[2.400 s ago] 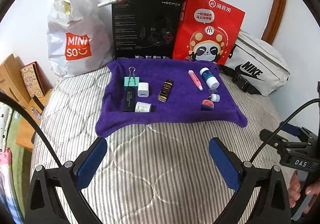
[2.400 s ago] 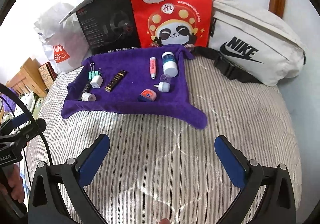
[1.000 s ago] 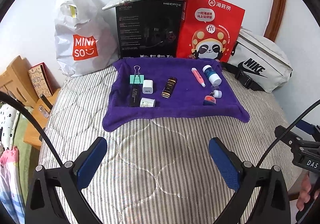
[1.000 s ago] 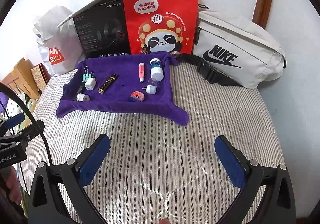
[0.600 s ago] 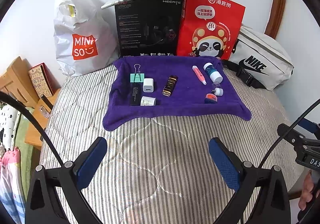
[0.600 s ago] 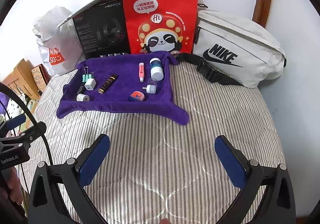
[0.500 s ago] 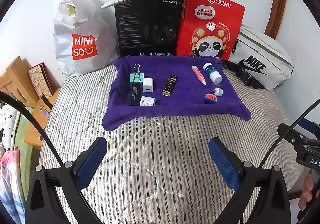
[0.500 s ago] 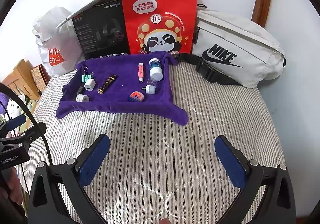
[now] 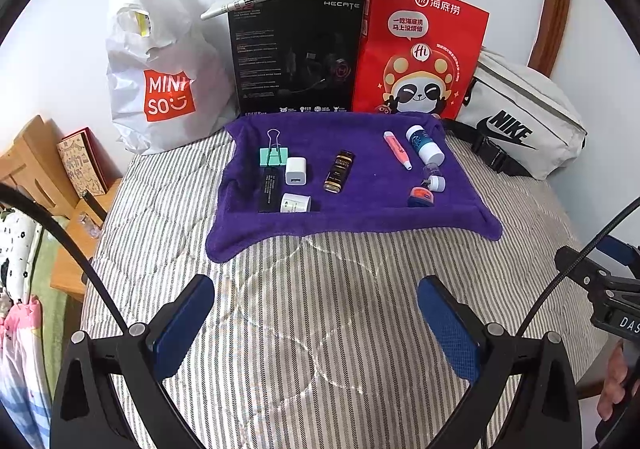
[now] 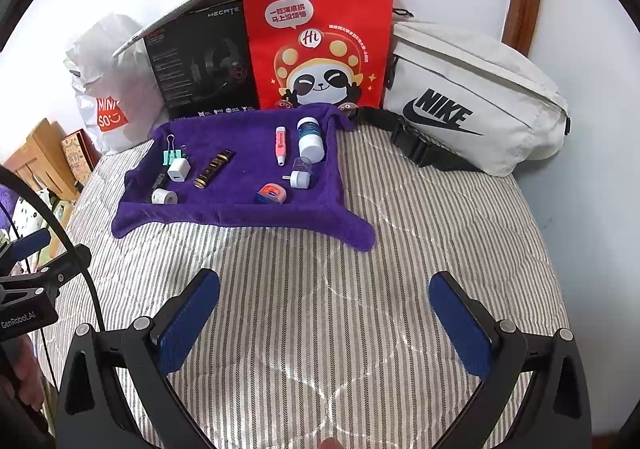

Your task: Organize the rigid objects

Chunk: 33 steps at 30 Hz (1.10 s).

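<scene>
A purple towel (image 9: 360,153) (image 10: 244,165) lies on the striped bed and carries several small items. On its left are a mint binder clip (image 9: 274,155), a white charger cube (image 9: 296,171), a black flat stick (image 9: 269,191) and a small white roll (image 9: 296,203). A dark gold-labelled tube (image 9: 339,171) lies mid-towel. To the right lie a pink pen (image 9: 396,149), a white and blue bottle (image 9: 425,145), a small white plug (image 9: 434,181) and an orange-topped tin (image 9: 421,196). My left gripper (image 9: 316,325) and right gripper (image 10: 324,325) both stand open over bare bedding, well short of the towel.
Against the wall stand a white Miniso bag (image 9: 160,77), a black Hecate box (image 9: 296,57), a red panda paper bag (image 9: 420,53) and a white Nike waist bag (image 9: 520,121). A wooden bedside stand (image 9: 48,177) is at the left. The striped bedding (image 9: 320,269) spreads before the towel.
Both grippers have drawn back from the towel since the earliest frames, so it looks smaller; over the last half second almost nothing moves. Both stay open.
</scene>
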Motion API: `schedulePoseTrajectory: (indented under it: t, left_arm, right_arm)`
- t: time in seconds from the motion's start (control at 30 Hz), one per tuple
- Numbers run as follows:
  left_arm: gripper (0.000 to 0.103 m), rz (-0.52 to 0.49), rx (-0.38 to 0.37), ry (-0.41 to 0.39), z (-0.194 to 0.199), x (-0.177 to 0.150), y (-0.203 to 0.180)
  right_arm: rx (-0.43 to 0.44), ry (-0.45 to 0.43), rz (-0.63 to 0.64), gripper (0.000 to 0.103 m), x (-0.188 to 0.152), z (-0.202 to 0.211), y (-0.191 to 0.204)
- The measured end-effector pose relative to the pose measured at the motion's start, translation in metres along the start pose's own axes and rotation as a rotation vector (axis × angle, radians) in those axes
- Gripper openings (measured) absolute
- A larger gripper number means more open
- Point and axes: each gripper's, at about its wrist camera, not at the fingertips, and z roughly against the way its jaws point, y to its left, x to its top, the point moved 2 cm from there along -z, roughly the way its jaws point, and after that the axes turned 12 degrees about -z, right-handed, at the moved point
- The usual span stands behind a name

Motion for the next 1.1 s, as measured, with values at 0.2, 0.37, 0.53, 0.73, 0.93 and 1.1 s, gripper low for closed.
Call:
schedulePoseTrajectory:
  t: [0.2, 0.37, 0.53, 0.73, 0.93, 1.1]
  left_arm:
    - [0.103, -0.004, 0.003, 0.005, 0.0, -0.0004, -0.0004]
    - [0.103, -0.008, 0.003, 0.002, 0.001, 0.0002, -0.0004]
    - [0.103, -0.008, 0.002, 0.001, 0.0013, 0.0004, -0.0003]
    - [0.103, -0.008, 0.004, 0.002, 0.0017, 0.0004, -0.0005]
    - [0.103, -0.004, 0.007, 0.0, 0.0023, -0.0002, 0.0]
    - [0.103, -0.003, 0.006, -0.005, 0.0033, -0.0001, 0.0008]
  right_arm:
    - [-0.001, 0.002, 0.004, 0.103, -0.0004, 0.0007, -0.0002]
    - [-0.003, 0.0, 0.002, 0.103, 0.0009, 0.0022, -0.0003]
    - [-0.003, -0.002, 0.002, 0.103, 0.0012, 0.0032, -0.0005]
    - [-0.004, -0.001, 0.003, 0.103, 0.0016, 0.0038, -0.001]
    - [-0.005, 0.001, 0.003, 0.103, 0.0018, 0.0034, -0.0015]
    - [-0.009, 0.003, 0.01, 0.103, 0.0018, 0.0031, -0.0014]
